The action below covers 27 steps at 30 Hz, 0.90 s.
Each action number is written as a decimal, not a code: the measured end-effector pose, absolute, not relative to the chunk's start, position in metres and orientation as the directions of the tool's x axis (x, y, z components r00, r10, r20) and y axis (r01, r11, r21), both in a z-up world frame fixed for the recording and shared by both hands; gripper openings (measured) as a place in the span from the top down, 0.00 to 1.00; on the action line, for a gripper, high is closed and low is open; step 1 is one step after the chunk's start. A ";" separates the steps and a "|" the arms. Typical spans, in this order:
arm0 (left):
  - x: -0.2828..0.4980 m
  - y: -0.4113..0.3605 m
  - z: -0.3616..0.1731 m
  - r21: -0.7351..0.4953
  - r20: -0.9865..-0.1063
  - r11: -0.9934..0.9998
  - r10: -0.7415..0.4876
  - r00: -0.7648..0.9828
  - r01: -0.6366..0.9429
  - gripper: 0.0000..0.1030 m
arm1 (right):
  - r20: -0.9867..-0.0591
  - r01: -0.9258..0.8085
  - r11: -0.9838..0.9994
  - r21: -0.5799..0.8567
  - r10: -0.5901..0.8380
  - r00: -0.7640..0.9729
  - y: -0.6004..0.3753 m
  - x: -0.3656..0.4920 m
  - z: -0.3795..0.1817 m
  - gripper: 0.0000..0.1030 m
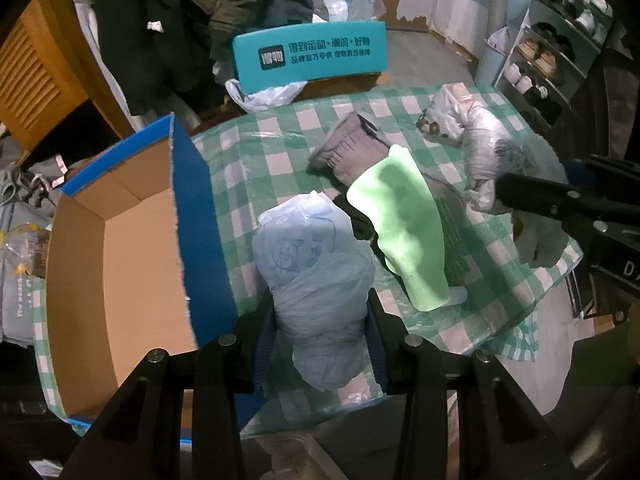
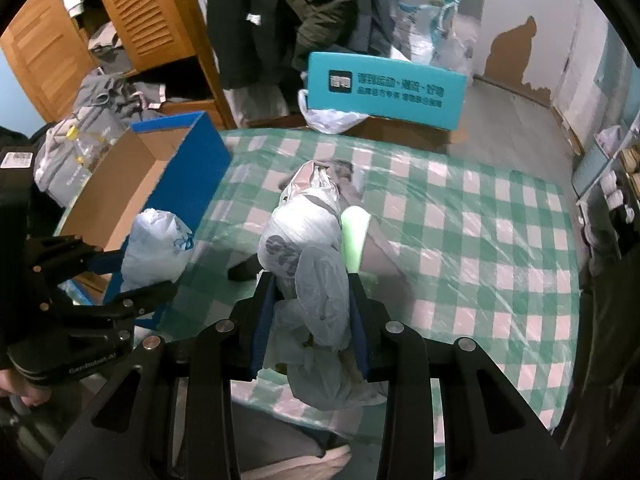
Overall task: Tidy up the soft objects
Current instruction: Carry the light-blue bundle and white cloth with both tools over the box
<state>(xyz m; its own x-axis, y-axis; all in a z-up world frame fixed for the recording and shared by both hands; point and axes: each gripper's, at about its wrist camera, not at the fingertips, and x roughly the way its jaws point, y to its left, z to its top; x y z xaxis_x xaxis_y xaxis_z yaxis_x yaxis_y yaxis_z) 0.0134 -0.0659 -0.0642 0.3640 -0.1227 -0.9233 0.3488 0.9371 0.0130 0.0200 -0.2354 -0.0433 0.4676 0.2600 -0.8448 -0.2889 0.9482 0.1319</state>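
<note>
My left gripper (image 1: 322,320) is shut on a pale blue plastic bag bundle (image 1: 316,256), held above the checked table (image 1: 248,148) beside the open cardboard box (image 1: 120,260) with blue outer walls. My right gripper (image 2: 310,292) is shut on a white plastic-wrapped bundle (image 2: 300,236), lifted over the table's middle. A light green cloth (image 1: 404,224) and a grey garment (image 1: 348,148) lie on the table between the two bundles. In the right wrist view the left gripper (image 2: 136,272) and its blue bag (image 2: 154,244) hang by the box (image 2: 132,184).
A teal printed carton (image 1: 310,56) and a loose plastic bag (image 1: 264,96) sit beyond the table's far edge. Dark coats (image 2: 280,12) hang by wooden louvred doors (image 2: 136,12). A shoe rack (image 1: 560,48) stands at the right. A dark sock (image 2: 242,270) lies on the cloth.
</note>
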 end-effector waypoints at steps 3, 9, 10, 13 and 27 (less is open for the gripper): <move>0.014 -0.059 -0.059 0.014 -0.919 0.941 -0.122 0.376 0.338 0.60 | -0.842 -0.303 0.943 0.136 0.271 0.467 -0.226 0.021 -0.039 0.68; 0.014 -0.043 -0.052 0.019 -0.911 0.951 -0.111 0.397 0.309 0.60 | -0.832 -0.331 0.934 0.134 0.287 0.474 -0.206 0.023 -0.031 0.68; 0.014 -0.040 -0.051 0.020 -0.910 0.953 -0.109 0.401 0.304 0.60 | -0.831 -0.336 0.932 0.134 0.291 0.474 -0.202 0.024 -0.029 0.68; 0.014 -0.031 -0.047 0.017 -0.906 0.957 -0.108 0.410 0.289 0.60 | -0.828 -0.355 0.926 0.132 0.300 0.474 -0.191 0.025 -0.025 0.68; 0.017 0.009 -0.038 0.012 -0.891 0.973 -0.093 0.444 0.230 0.60 | -0.822 -0.423 0.898 0.121 0.330 0.465 -0.140 0.032 -0.014 0.68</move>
